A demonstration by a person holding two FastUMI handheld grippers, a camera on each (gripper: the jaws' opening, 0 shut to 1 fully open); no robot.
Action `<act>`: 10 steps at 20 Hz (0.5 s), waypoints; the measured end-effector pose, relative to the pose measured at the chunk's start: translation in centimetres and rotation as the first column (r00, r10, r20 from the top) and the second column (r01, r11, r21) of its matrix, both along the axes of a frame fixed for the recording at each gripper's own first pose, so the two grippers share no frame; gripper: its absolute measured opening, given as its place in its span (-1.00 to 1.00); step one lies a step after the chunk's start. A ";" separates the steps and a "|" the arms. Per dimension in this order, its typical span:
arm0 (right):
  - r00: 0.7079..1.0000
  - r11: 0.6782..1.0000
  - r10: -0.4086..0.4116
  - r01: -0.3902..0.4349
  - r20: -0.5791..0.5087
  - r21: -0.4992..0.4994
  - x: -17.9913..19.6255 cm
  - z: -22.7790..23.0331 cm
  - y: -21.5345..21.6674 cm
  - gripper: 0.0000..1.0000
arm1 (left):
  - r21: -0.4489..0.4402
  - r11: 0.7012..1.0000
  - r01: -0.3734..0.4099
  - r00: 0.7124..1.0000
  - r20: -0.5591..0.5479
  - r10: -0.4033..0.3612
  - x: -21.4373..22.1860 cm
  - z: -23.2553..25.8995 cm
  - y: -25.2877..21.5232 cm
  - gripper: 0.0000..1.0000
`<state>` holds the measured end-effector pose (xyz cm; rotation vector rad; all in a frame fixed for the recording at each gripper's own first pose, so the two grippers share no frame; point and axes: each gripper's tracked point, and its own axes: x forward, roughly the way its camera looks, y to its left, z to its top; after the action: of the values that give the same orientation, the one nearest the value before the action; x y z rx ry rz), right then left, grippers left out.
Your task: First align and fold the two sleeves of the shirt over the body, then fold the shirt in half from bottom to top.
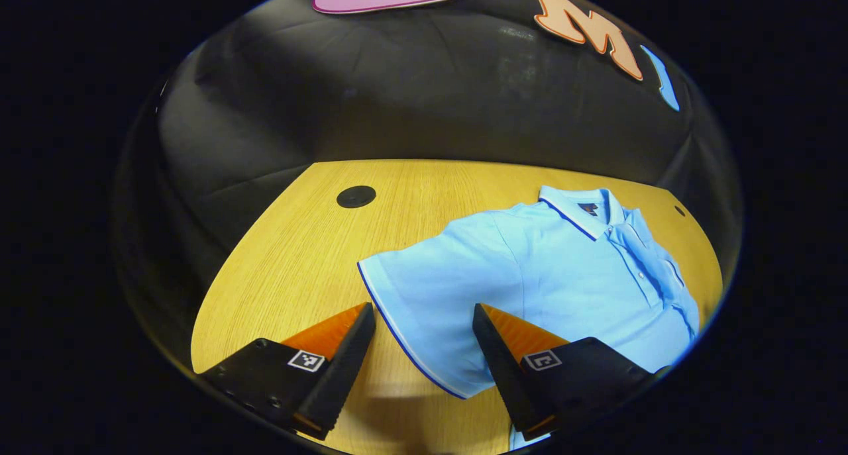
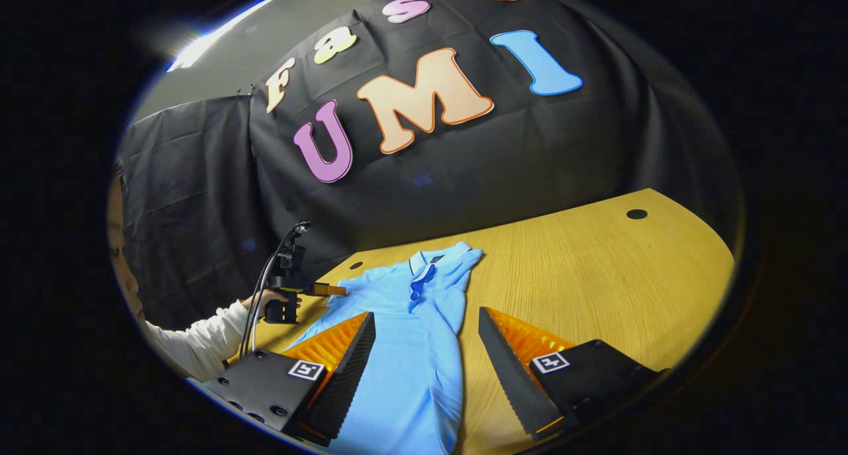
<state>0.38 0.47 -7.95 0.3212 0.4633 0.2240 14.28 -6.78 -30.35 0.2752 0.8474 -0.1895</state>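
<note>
So the left gripper [image 1: 424, 322] is hovering low with its jaws wide apart, straddling the hem of the shirt's [image 1: 563, 276] left sleeve [image 1: 430, 296], which is lying flat and spread out toward 9 o'clock in the left gripper view. Nothing is being pinched yet. The shirt itself is lying face up on the wooden table [image 1: 298, 256], collar [image 1: 583, 206] pointing toward 1 o'clock.

Moving over to the right gripper view, the right gripper [image 2: 427, 322] is also gaping open above the shirt body, gripping nothing. On this side I can't make out a spread sleeve; the edge at 3 o'clock is looking already tucked in, though I can't be sure.

What I'd be worrying about: the fingers closing on only the top layer, or scraping the table and bunching the cuff, leaving a crooked fold. Dragging instead of lifting could be skewing the whole shirt.

Around it: a black cable grommet [image 1: 356, 196] at 11 o'clock, well apart from the shirt, and the person's sleeved hand [image 2: 265, 303] holding the other gripper at 9 o'clock. Nothing is blocking the fold path.
</note>
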 end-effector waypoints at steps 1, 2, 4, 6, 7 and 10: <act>1.000 1.000 0.002 -0.002 -0.004 -0.002 0.0 -0.2 0.1 0.95 | 0.002 1.000 0.001 1.000 -0.003 -0.001 -0.1 -0.1 0.0 0.85; 1.000 1.000 0.005 -0.005 -0.008 -0.002 -0.1 -0.2 0.2 0.94 | 0.002 1.000 0.001 1.000 -0.004 -0.001 0.0 -0.1 -0.1 0.85; 1.000 1.000 0.010 -0.010 -0.016 0.001 -0.2 -0.5 0.3 0.94 | -0.002 1.000 0.007 1.000 -0.012 -0.007 0.0 -0.4 -0.2 0.86; 1.000 1.000 0.012 -0.012 -0.018 0.010 -0.3 -0.4 0.5 0.95 | -0.007 1.000 0.014 1.000 -0.021 -0.014 -0.3 -0.3 -0.8 0.74; 1.000 1.000 0.011 -0.011 -0.017 0.010 -0.3 -0.4 0.3 0.95 | -0.008 1.000 0.016 1.000 -0.023 -0.016 -0.3 -0.3 -0.9 0.55; 1.000 1.000 0.003 -0.003 -0.012 0.016 -0.4 -0.4 0.0 0.94 | -0.038 0.999 0.031 0.999 -0.032 -0.032 -0.4 -0.7 -2.2 -0.07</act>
<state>-0.01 0.52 -8.31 0.3372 0.4746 0.2291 13.89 -8.99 -31.04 0.2514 0.8715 -0.2398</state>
